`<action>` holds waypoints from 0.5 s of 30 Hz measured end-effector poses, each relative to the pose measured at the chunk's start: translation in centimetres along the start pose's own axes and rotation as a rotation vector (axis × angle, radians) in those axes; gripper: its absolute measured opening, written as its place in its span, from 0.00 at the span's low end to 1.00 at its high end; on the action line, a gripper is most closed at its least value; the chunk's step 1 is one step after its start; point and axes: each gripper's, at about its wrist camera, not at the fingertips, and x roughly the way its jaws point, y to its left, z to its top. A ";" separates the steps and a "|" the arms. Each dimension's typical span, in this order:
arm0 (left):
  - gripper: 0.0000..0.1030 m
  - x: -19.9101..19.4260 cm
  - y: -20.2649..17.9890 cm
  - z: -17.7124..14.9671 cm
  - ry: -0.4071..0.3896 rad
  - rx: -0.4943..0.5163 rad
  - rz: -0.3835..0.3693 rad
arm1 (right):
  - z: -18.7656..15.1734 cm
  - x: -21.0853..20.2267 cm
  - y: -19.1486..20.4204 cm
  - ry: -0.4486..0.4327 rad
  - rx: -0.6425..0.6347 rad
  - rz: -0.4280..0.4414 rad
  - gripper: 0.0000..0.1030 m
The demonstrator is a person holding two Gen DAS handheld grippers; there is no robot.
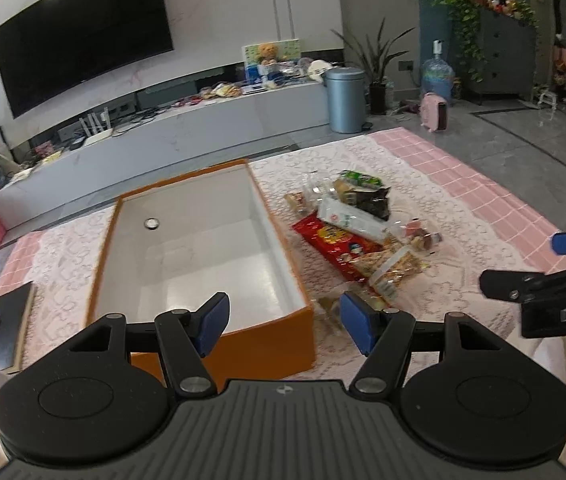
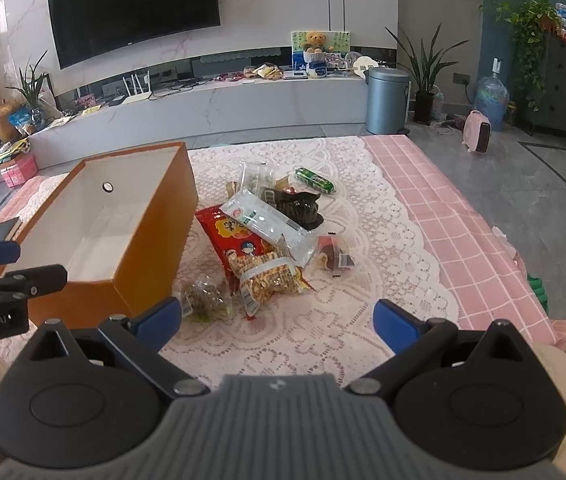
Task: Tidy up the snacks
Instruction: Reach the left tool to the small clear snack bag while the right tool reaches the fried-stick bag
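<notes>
Both pairs of fingers stand spread with nothing between them: the left gripper (image 1: 285,326) hangs over the near corner of the box (image 1: 203,256), and the right gripper (image 2: 277,324) hangs low over the lace cloth (image 2: 323,336), just short of the snacks (image 2: 271,232). That split looks deliberate, in my judgement: one tool waits by the container, the other faces the pile it must empty. No packet is in the box yet; its white floor shows only a round metal eyelet (image 1: 151,223) in the far wall. It is a stiff orange carton, lidless and straight-sided with a smooth pale lining, so packets should drop in easily. The snacks lie heaped beside its right wall, overlapping, which will make single picks awkward. Nearest the right gripper are a clear bag of brownish-green lumps (image 2: 207,298) and a crinkly bag of golden pieces (image 2: 269,280) resting on a flat red packet (image 2: 235,240). A long white sleeve (image 2: 267,222) crosses the red one; behind it sit a dark crumpled bag (image 2: 299,208) and a green roll (image 2: 315,180). All look like thin, slippery film, likely to slide or buckle under a pinch. Under everything, the openwork lace covers a pink checked sheet (image 2: 463,240).
</notes>
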 end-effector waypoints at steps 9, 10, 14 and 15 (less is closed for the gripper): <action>0.18 2.8 -3.0 0.3 0.079 0.029 -0.252 | -0.5 2.3 -2.2 0.064 0.027 0.033 0.65; 0.19 3.1 -3.6 0.3 0.074 0.061 -0.249 | -0.5 2.6 -2.5 0.071 0.027 0.033 0.65; 0.49 4.2 -5.5 0.8 0.065 0.233 -0.244 | -0.2 3.7 -3.5 0.096 0.054 0.037 0.66; 0.52 4.5 -5.9 0.9 0.066 0.291 -0.242 | -0.1 4.1 -3.8 0.106 0.063 0.046 0.66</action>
